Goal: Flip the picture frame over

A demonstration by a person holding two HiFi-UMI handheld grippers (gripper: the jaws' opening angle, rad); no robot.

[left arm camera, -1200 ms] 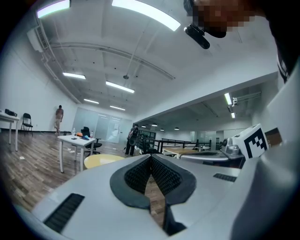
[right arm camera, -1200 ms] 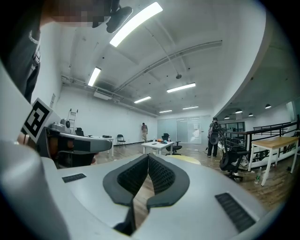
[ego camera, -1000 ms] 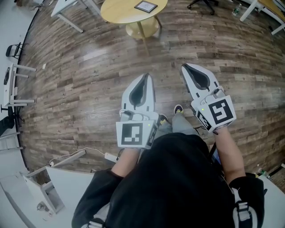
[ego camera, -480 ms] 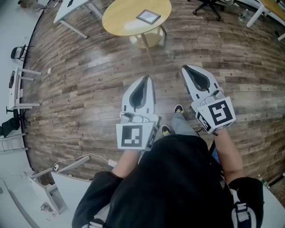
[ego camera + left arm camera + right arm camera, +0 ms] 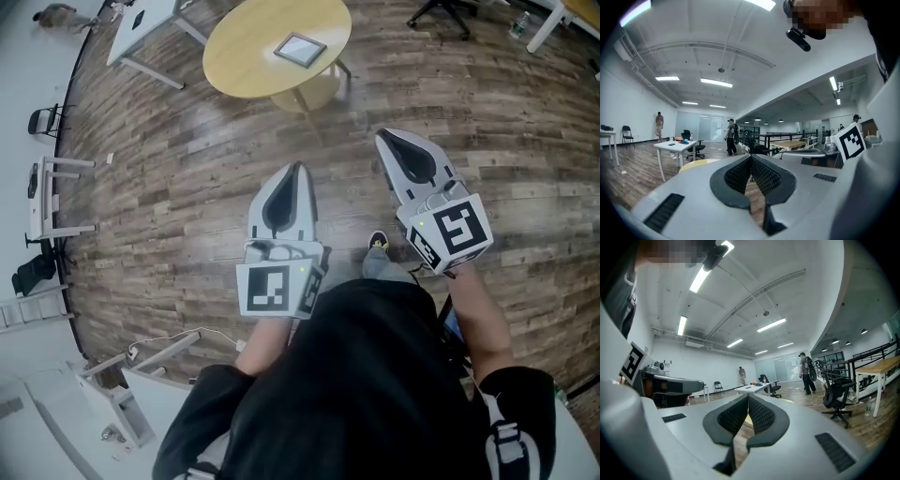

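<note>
Left gripper [image 5: 296, 172] and right gripper [image 5: 385, 141] are both pressed together and empty, carried toward the picture frame [image 5: 300, 49].
Over the last second the round yellow surface [image 5: 246, 58] has slid further into the head view and grown larger, while both grippers keep the same level, side-by-side pose above the wooden floor [image 5: 187, 187]. The person is walking up, so the flip has not begun and the frame is still well apart from both grippers. It lies flat near the surface's middle, a pale panel in a dark border facing up; front or back, I cannot tell. Its long axis seems to run across the head view, dipping slightly rightward, with one corner toward the person.
</note>
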